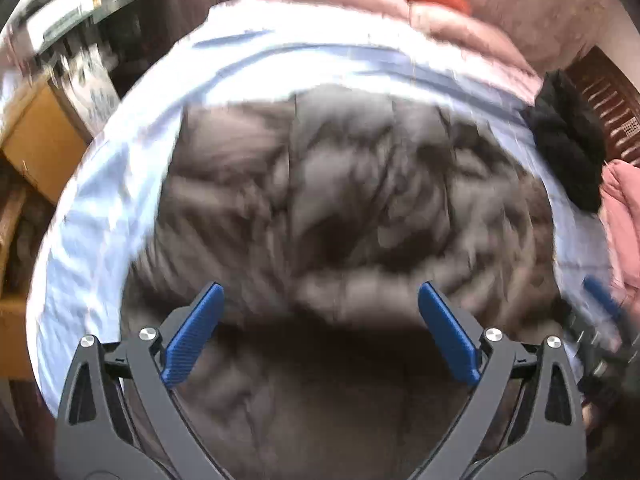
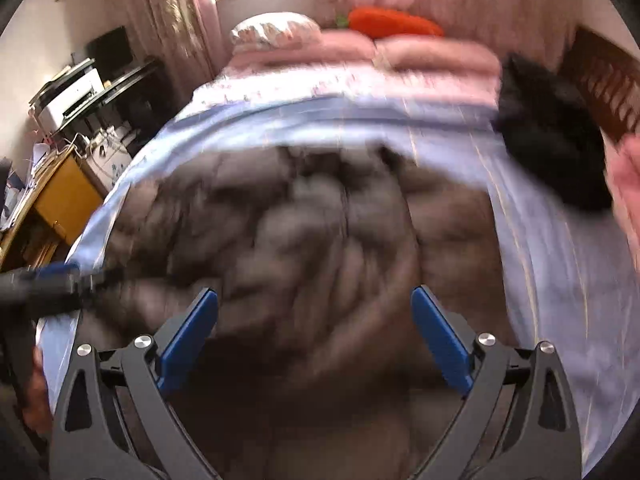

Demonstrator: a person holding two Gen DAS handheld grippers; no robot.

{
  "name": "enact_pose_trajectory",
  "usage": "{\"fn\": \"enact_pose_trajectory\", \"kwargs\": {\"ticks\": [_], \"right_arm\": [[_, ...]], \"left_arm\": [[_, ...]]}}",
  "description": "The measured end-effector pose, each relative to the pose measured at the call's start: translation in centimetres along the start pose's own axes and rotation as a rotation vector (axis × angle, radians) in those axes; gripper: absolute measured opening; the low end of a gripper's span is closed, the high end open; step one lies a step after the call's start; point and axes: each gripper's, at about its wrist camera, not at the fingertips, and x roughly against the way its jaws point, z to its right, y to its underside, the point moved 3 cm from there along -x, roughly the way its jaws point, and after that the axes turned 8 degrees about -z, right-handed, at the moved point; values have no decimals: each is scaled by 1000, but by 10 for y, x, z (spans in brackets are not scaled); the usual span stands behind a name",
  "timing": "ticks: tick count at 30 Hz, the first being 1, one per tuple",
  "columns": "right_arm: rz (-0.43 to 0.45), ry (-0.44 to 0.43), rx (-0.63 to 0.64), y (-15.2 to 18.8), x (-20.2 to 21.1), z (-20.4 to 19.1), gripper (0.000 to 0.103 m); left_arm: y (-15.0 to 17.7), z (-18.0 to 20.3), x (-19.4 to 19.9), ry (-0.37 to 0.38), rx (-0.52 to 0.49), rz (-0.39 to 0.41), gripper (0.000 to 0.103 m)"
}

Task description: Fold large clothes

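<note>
- While both views blur, my left gripper (image 1: pixel 320 320) has fingers spread wide, empty, above the grey padded jacket (image 1: pixel 340 200).
- My right gripper (image 2: pixel 314 320): fingers likewise apart, nothing between them.
- Jacket: flat on the pale blue sheet (image 2: pixel 540 240), ahead of and beneath both.

There was one large grey padded garment (image 1: pixel 340 208) ahead of each gripper, spread on one bed with a pale blue sheet (image 2: pixel 560 280). Beyond it lay one black garment (image 2: pixel 552 152), one orange carrot-shaped cushion (image 2: pixel 392 26), one white pillow (image 2: pixel 272 30). Two grippers showed: left gripper (image 1: pixel 320 332), right gripper (image 2: pixel 314 336).
</note>
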Motion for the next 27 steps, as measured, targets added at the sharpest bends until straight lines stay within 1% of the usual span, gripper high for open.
{"fn": "enact_pose_trajectory", "kwargs": {"ticks": [1, 2, 3, 4, 5, 6, 7, 8, 9, 10, 11, 12, 13, 14, 15, 16, 17, 19, 21, 22, 23, 25, 26, 27], "right_arm": [[-27, 11, -30, 19, 0, 7, 97], [-56, 19, -64, 36, -2, 17, 96], [-85, 16, -94, 54, -2, 24, 92], [-119, 5, -121, 77, -4, 33, 90], [-137, 11, -133, 91, -5, 39, 88], [-156, 46, -151, 107, -10, 50, 86], [-179, 75, -173, 119, -15, 59, 86], [-210, 90, -194, 129, -23, 66, 85], [-238, 102, -211, 137, -32, 74, 81], [-256, 140, -229, 147, -42, 85, 78], [-264, 145, -241, 153, -47, 92, 74], [-273, 130, -255, 156, -51, 95, 74], [-278, 138, -273, 158, -50, 98, 74], [-276, 166, -276, 157, -48, 100, 74], [-268, 196, -280, 159, -44, 103, 73], [-261, 207, -291, 160, -42, 106, 73], [-256, 209, -308, 162, -42, 111, 73], [-283, 193, -326, 166, -54, 114, 74], [-303, 234, -283, 165, -59, 109, 74], [-286, 258, -276, 166, -50, 106, 74], [-251, 258, -281, 169, -38, 105, 74], [-144, 249, -325, 177, -4, 110, 74], [-126, 260, -340, 179, 2, 114, 74], [-122, 276, -361, 182, 6, 121, 74]], "left_arm": [[12, -3, -1, 28, 8, -21, 99], [24, -7, 0, 33, 7, -23, 99], [44, -14, -2, -2, -1, -24, 99], [66, -23, -7, -57, -12, -28, 99], [81, -30, -11, -85, -16, -35, 99], [100, -44, -22, -129, -7, -62, 99], [115, -57, -35, -160, 16, -102, 99], [129, -73, -52, -187, 49, -160, 99], [146, -95, -76, -230, 93, -250, 99], [156, -109, -90, -230, 115, -286, 100], [158, -115, -92, -208, 121, -283, 101], [158, -121, -92, -208, 122, -278, 101], [159, -126, -90, -248, 130, -271, 101], [161, -130, -88, -271, 145, -265, 101], [163, -135, -87, -283, 169, -266, 101], [163, -140, -86, -297, 190, -262, 101], [164, -143, -88, -304, 200, -265, 101], [164, -150, -98, -300, 216, -286, 101], [163, -148, -97, -312, 221, -283, 101], [164, -147, -91, -313, 225, -271, 101], [165, -145, -82, -305, 227, -249, 98], [170, -140, -54, -286, 221, -148, 98], [174, -141, -46, -314, 221, -117, 98], [179, -148, -49, -369, 235, -138, 98]]}}
